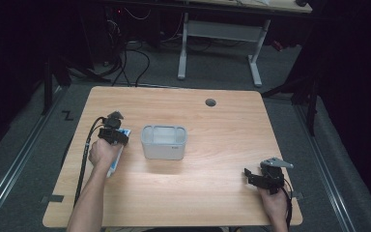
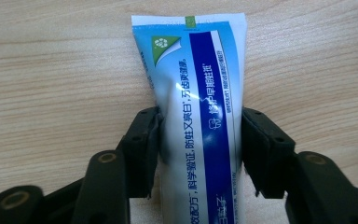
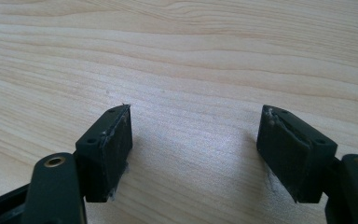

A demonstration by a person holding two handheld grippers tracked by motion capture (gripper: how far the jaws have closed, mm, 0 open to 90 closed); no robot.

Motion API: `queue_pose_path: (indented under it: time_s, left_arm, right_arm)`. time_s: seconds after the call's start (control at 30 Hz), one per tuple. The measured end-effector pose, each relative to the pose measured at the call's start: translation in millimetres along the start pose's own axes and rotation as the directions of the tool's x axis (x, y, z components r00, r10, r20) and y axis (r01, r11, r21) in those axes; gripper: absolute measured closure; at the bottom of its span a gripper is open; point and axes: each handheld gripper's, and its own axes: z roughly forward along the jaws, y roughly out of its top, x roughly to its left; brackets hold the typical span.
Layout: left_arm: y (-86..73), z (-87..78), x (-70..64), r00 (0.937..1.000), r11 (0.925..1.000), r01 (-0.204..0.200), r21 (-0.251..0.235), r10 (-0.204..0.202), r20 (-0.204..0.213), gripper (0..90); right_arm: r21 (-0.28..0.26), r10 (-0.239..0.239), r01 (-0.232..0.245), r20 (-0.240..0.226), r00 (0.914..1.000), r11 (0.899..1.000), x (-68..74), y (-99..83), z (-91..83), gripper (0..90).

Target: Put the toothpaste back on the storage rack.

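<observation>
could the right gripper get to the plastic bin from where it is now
Probably yes. The right gripper sits open near the table's front right corner, and bare table lies between it and the bin. The left gripper, holding the toothpaste tube, is on the bin's far side.

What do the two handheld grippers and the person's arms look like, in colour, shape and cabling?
Both grippers are black. The left gripper trails a black cable down along the forearm. The right gripper carries a grey three-cornered plate on top and also trails a black cable. Each has two blocky black jaws with small screws and brass-coloured pivot rivets. The forearms are bare, no sleeves in view.
</observation>
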Motion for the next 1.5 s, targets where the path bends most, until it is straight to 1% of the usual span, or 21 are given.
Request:
queue_pose_path:
  time_s: [0.1,0.2,0.23,0.37,0.5,0.7,0.87,0.97,1.03,1.07,1.13,1.23,1.37,1.43,1.5]
  left_arm:
    - [0.0,-2.2,3.2,0.9998,1.0000,0.009,-0.003,-0.009,0.020,56.3]
    - [0.1,-5.7,4.8,0.9995,1.0000,0.007,-0.003,-0.007,0.030,62.0]
    - [0.0,-6.9,5.2,0.9993,0.9999,0.008,-0.007,-0.008,0.036,65.4]
    - [-0.9,-10.0,8.0,0.9983,0.9999,0.010,-0.010,-0.009,0.058,68.0]
    - [-1.7,-13.5,7.2,0.9980,0.9998,-0.008,-0.019,0.009,0.062,70.3]
    - [-3.8,-21.6,3.6,0.9968,0.9987,-0.037,-0.035,0.039,0.069,71.3]
    - [-7.1,-34.2,2.2,0.9953,0.9963,-0.046,-0.073,0.052,0.081,71.9]
    - [-9.7,-42.8,2.0,0.9942,0.9936,-0.060,-0.096,0.068,0.083,72.7]
    - [-11.6,-48.4,0.9,0.9935,0.9910,-0.069,-0.115,0.079,0.083,73.5]
    - [-13.6,-52.8,-0.9,0.9917,0.9885,-0.082,-0.127,0.093,0.089,74.0]
    - [-14.6,-54.9,-2.2,0.9911,0.9877,-0.087,-0.130,0.099,0.089,74.3]
    - [-18.2,-60.7,-4.8,0.9891,0.9815,-0.101,-0.162,0.117,0.089,75.0]
    - [-22.4,-70.4,-6.8,0.9856,0.9720,-0.109,-0.208,0.133,0.104,75.6]
    - [-24.5,-76.2,-8.7,0.9846,0.9653,-0.111,-0.236,0.139,0.105,75.8]
    - [-27.0,-82.8,-9.1,0.9823,0.9576,-0.110,-0.266,0.146,0.117,75.8]
  right_arm:
    - [0.000,0.000,0.000,0.000,1.0000,1.000,0.0,0.0,0.0,26.6]
    - [0.000,-0.001,0.001,0.000,1.0000,1.000,-0.1,0.0,0.0,26.6]
    - [0.000,-0.001,0.001,0.000,1.0000,1.000,-0.1,0.0,0.0,26.6]
    - [0.000,-0.001,0.001,0.000,1.0000,1.000,-0.2,0.0,0.0,26.7]
    - [0.000,-0.001,0.001,-0.001,1.0000,1.000,-0.2,0.0,0.0,26.6]
    - [0.000,-0.001,0.001,-0.001,1.0000,1.000,-0.2,0.0,0.0,26.6]
    - [0.000,-0.001,0.001,0.000,1.0000,1.000,-0.2,0.0,0.0,26.6]
    - [0.000,-0.002,0.002,0.000,1.0000,1.000,-0.1,0.0,0.0,26.6]
    - [0.000,-0.001,0.001,0.000,1.0000,1.000,-0.1,0.0,0.0,26.6]
    - [0.000,-0.002,0.002,0.000,1.0000,1.000,-0.1,0.0,0.0,26.6]
    - [0.000,-0.001,0.001,0.000,1.0000,1.000,-0.1,0.0,0.0,26.6]
    - [0.000,-0.002,0.002,0.000,1.0000,1.000,-0.1,0.0,0.0,26.6]
    - [0.000,-0.002,0.002,0.000,1.0000,1.000,0.0,0.0,0.0,26.6]
    - [0.000,-0.002,0.002,0.000,1.0000,1.000,0.0,0.0,0.0,26.6]
    - [0.000,-0.002,0.002,0.000,1.0000,1.000,0.0,0.0,0.0,26.6]
